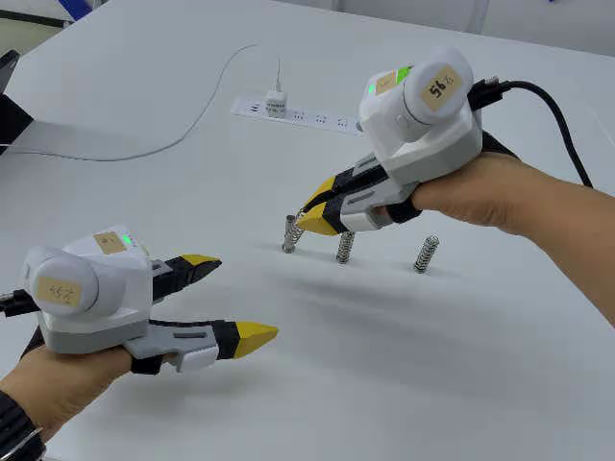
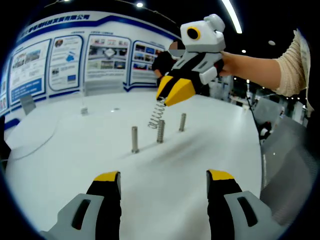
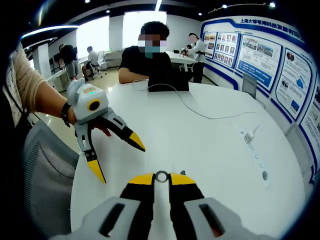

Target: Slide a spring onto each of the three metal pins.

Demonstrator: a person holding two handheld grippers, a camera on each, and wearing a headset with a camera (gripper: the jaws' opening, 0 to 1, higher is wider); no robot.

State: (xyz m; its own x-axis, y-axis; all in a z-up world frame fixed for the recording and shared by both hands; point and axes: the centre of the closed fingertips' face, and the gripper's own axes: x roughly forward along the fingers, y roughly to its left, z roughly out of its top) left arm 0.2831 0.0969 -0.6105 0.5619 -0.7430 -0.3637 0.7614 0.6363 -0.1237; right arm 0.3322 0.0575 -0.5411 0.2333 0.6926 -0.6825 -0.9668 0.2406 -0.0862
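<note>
Head view: right hand-held gripper (image 1: 307, 221) angled down, pinching a spring (image 2: 156, 115); left hand-held gripper (image 1: 245, 296) spread, low over tabletop (image 1: 384, 365); sticker (image 1: 439, 88) digits unclear.

Coiled spring (image 2: 156, 114) tilts just beside middle pin (image 2: 160, 134).

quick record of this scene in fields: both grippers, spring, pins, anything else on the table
left gripper: open, empty, apart from the pins
right gripper: shut on a spring, above the pins
spring: tilted, seems not seated yet
pins: three, upright, in a row on the table
other: power strip, beyond the pins
</note>
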